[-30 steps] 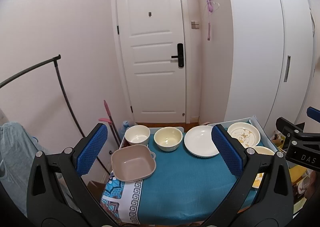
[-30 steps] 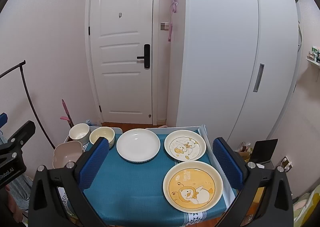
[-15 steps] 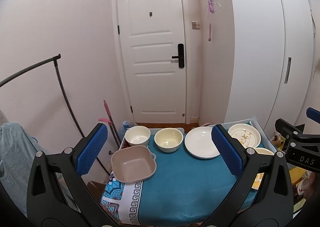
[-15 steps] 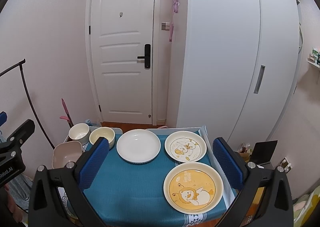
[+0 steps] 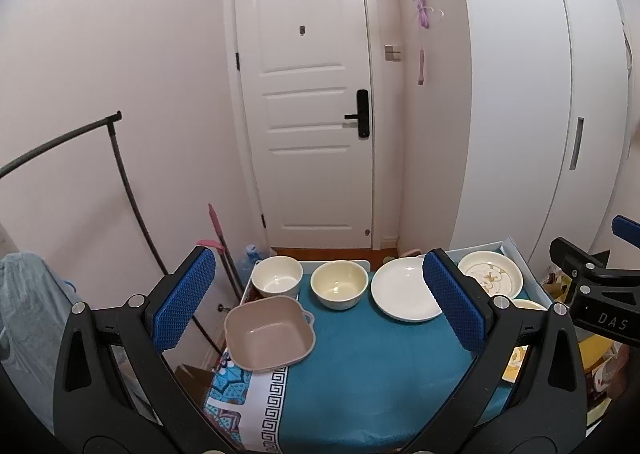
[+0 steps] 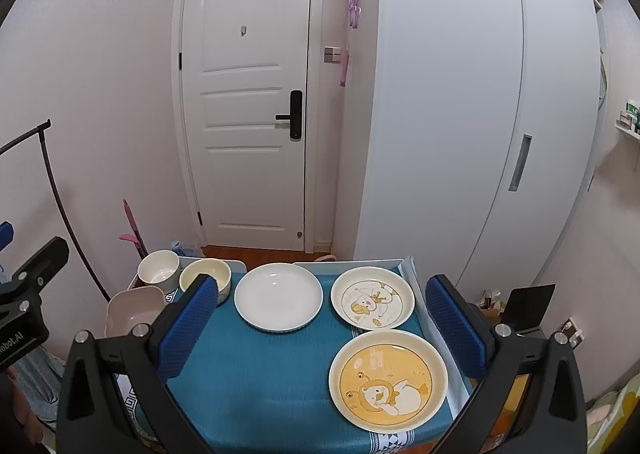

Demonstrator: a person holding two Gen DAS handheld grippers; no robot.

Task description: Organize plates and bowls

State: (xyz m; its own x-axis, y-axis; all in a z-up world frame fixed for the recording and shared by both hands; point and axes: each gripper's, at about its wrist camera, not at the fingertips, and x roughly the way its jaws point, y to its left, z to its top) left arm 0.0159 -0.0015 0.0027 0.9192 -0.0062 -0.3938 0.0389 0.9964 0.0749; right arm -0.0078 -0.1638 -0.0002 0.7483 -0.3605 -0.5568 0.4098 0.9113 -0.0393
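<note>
Noted on the blue cloth (image 6: 256,366): six pieces, none stacked. In the right wrist view, yellow plate (image 6: 387,380) at lower right, duck plate (image 6: 373,303) just behind it, white plate (image 6: 278,302) at centre. In the left wrist view, square pink bowl (image 5: 269,333) at lower left, white bowl (image 5: 277,277) and cream bowl (image 5: 339,284) behind it, side by side toward the middle of the frame. Left gripper (image 5: 318,304) released, jaws spread wide, holding nothing, held above the near end of the cloth. Right gripper (image 6: 322,330) likewise released and empty. Judged stage: start of sorting, no piece yet lifted. Recommended for the first grasp: take a rim between the pads at one side, lift level, and nest round bowls together, plates by size with the largest lowest. Glazed ware likely slippery, so a firm, square bite advised. Edges: pink bowl sits at the left border of the cloth, partly overhanging by appearance; yellow plate close to the right and near borders. Care advised against nudging either outward. Open room: bare cloth at lower centre of both views, suited as a stacking spot. Black rail (image 5: 60,142) at far left, well apart.
</note>
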